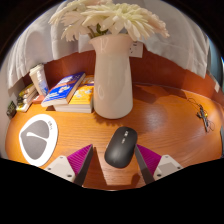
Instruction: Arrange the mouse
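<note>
Mouse point(120, 146), one, between open gripper point(110, 163) fingers, unheld; one vase point(112, 78), two books point(66, 92)

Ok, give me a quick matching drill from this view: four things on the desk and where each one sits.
Things:
1. mouse
2. vase
3. books
4. keys

Places:
A. far off to the right of the vase
B. between the gripper fingers, gaps either side
C. beyond the mouse, holding flowers
D. left of the vase

Pairs: 1-B, 2-C, 3-D, 4-A
</note>
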Motion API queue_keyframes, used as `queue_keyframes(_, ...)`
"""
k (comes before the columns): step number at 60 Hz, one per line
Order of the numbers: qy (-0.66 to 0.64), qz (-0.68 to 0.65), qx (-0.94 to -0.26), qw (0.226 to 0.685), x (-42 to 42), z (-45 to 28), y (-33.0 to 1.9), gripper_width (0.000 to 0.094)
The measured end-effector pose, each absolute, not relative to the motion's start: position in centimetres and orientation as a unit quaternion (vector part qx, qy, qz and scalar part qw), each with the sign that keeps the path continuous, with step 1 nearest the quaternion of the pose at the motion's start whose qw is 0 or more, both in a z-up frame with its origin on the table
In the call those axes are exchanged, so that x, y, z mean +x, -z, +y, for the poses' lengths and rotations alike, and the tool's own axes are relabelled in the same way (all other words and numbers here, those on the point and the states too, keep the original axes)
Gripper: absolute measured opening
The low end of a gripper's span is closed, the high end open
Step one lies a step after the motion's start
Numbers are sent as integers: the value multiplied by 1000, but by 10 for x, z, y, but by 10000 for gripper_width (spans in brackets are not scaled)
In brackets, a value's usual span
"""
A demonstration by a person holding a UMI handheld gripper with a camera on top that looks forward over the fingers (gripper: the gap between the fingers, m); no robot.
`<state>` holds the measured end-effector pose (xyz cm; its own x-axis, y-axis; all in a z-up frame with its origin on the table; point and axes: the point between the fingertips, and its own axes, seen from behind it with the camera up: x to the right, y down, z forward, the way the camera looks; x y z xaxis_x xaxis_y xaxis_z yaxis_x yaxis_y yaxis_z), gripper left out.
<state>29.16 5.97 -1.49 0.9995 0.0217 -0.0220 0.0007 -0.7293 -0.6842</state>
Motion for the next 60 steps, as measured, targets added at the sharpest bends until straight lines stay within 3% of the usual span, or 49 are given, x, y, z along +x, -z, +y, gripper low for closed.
queue_keyframes(11, -22, -27, -932, 361, 283, 88, 17, 841)
queue_keyframes(16, -23, -26, -932, 362, 285, 96, 17, 753)
queue_keyframes(22, -20, -24, -931, 363, 290, 102, 17, 522)
queue_keyframes(37, -2, -20, -935, 355, 294, 103, 18, 327)
queue_keyframes(44, -4, 3, -938, 346, 293, 101, 16, 326)
queue_keyframes(51, 12, 36, -929, 369, 293, 87, -24, 326)
queue_keyframes(60, 32, 60, -896, 440, 263, 63, -124, 326)
